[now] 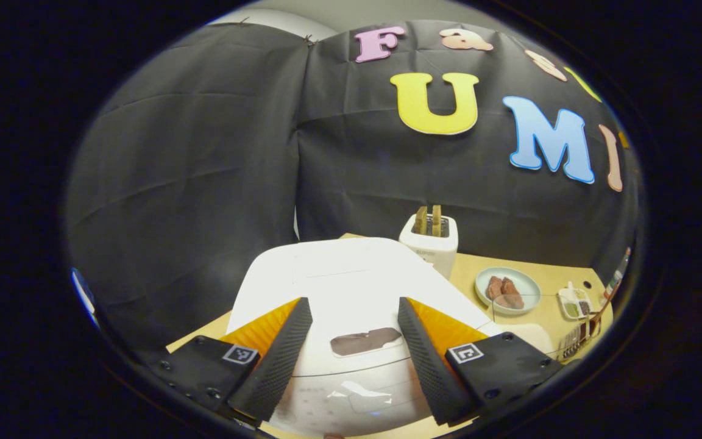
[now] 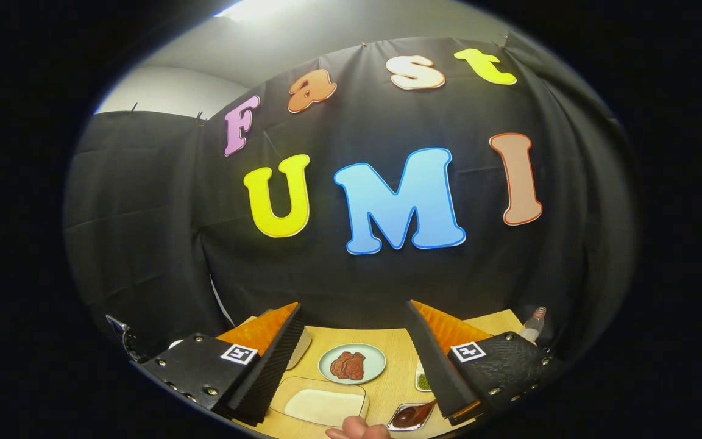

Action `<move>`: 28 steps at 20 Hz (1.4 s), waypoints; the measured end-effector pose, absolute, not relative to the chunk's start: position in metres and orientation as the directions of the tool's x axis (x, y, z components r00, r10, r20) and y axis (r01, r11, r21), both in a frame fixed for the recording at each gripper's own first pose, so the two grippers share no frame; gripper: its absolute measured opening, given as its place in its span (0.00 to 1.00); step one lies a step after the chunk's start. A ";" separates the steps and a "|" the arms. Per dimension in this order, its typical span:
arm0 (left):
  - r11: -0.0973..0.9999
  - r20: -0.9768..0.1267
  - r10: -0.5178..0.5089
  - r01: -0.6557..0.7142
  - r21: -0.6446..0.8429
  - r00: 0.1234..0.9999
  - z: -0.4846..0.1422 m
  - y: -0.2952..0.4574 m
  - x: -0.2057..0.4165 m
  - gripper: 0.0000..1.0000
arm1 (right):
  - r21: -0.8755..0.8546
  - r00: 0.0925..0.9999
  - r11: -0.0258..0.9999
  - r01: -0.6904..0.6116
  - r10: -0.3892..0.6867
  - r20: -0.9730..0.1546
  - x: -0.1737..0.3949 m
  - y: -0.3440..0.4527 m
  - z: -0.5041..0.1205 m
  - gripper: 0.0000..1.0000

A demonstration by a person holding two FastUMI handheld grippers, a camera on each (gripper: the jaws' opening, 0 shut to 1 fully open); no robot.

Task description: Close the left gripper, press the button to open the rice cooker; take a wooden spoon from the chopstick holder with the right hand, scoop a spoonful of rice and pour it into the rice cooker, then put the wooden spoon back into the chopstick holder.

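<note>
No readable text on the objects. Each gripper carries small square black-and-white fiducial markers on its finger mounts, two on the left gripper [image 1: 354, 329] and two on the right gripper [image 2: 351, 341]; they're patterns, not text. The white chopstick holder [image 1: 429, 241] has a faint grey mark on its front, too small to make out. The rice cooker [image 1: 339, 286] lid panel shows no legible print.

Rice cooker [image 1: 351, 286] lid shut, bulk right under left tool [image 1: 354, 332]; air above lid free. Chopstick holder [image 1: 429, 241] just behind cooker. Plate [image 2: 351, 363], tray [image 2: 325, 405], sauce dishes crowd table [image 2: 397, 378] under right tool [image 2: 351, 360].
</note>
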State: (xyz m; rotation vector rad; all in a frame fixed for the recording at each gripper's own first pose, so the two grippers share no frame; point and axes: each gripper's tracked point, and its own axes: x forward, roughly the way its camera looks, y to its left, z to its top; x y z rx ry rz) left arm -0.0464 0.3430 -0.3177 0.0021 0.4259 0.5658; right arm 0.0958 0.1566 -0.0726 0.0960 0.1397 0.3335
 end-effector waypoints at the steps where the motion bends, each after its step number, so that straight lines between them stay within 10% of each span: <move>1: 0.846 -0.385 0.522 -0.519 0.122 0.761 -0.316 0.343 -0.046 0.96 | 0.115 0.936 0.941 -0.319 0.332 -0.117 0.096 0.156 -0.072 1.00; 11: 0.835 -0.262 0.544 -0.544 0.078 0.797 -0.227 0.328 -0.028 0.97 | 0.074 0.959 0.963 -0.259 0.265 -0.099 0.091 0.127 -0.065 1.00; 22: 0.969 0.045 0.218 -0.222 0.114 0.975 0.016 0.189 0.047 0.95 | 0.086 0.975 0.976 -0.199 0.206 -0.079 0.080 0.119 -0.025 1.00; 28: 0.980 0.058 0.174 -0.179 0.086 0.983 0.017 0.182 0.051 0.96 | 0.073 0.984 0.983 -0.167 0.171 -0.052 0.078 0.113 -0.016 1.00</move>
